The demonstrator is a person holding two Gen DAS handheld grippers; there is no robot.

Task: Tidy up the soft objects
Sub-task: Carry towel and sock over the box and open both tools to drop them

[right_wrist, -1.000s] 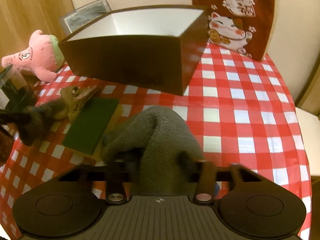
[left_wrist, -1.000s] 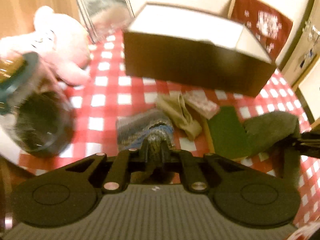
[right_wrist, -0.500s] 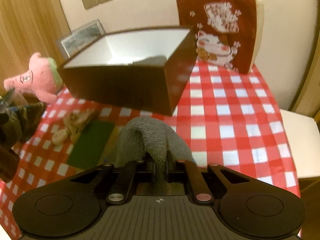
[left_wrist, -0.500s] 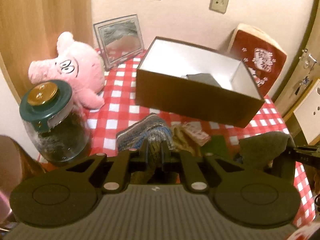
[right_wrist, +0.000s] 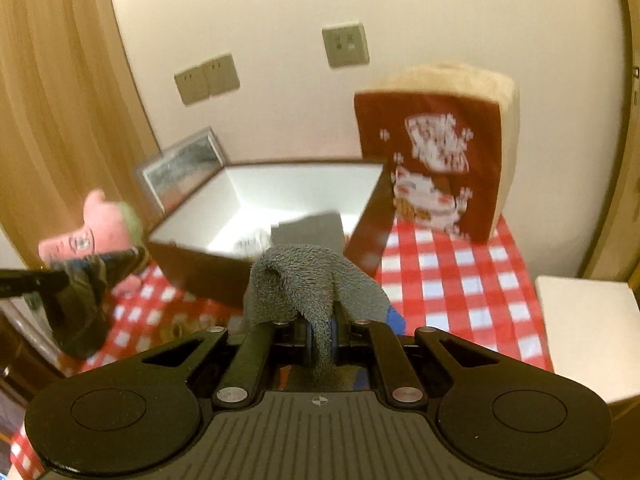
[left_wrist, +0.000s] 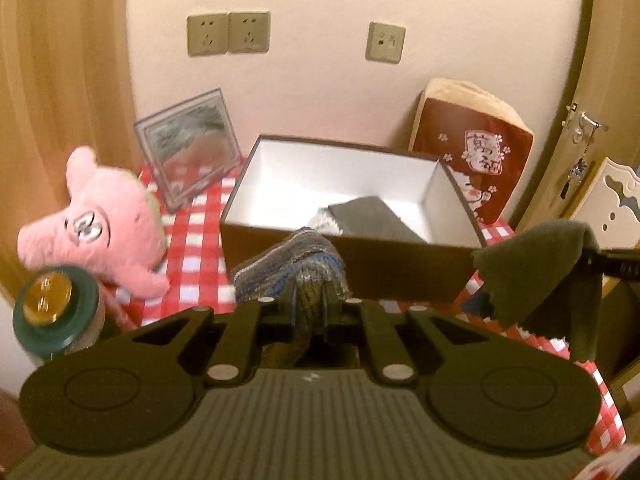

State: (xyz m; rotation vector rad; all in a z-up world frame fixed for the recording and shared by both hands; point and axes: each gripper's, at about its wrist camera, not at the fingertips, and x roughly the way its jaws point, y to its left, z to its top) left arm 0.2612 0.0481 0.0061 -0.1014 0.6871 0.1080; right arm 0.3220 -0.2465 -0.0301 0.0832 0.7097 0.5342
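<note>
We held the striped knit cloth (left_wrist: 296, 264) pinched in the left gripper (left_wrist: 310, 312), its jaws closed on a fold, the rest bunched above the fingers, clear of the table. The right gripper (right_wrist: 320, 332) was clamped on the grey fleece cloth (right_wrist: 308, 280), which draped over both sides; from the left wrist it hung at three o'clock. At twelve o'clock stood the brown box (left_wrist: 400, 268), white inside, a dark folded item (left_wrist: 372, 216) already in it. At nine o'clock sat the pink plush toy (left_wrist: 100, 224), the green-lidded jar (left_wrist: 52, 312) below it. On the red checked tablecloth (right_wrist: 460, 280), at one o'clock, leaned the cat cushion (right_wrist: 436, 168)
</note>
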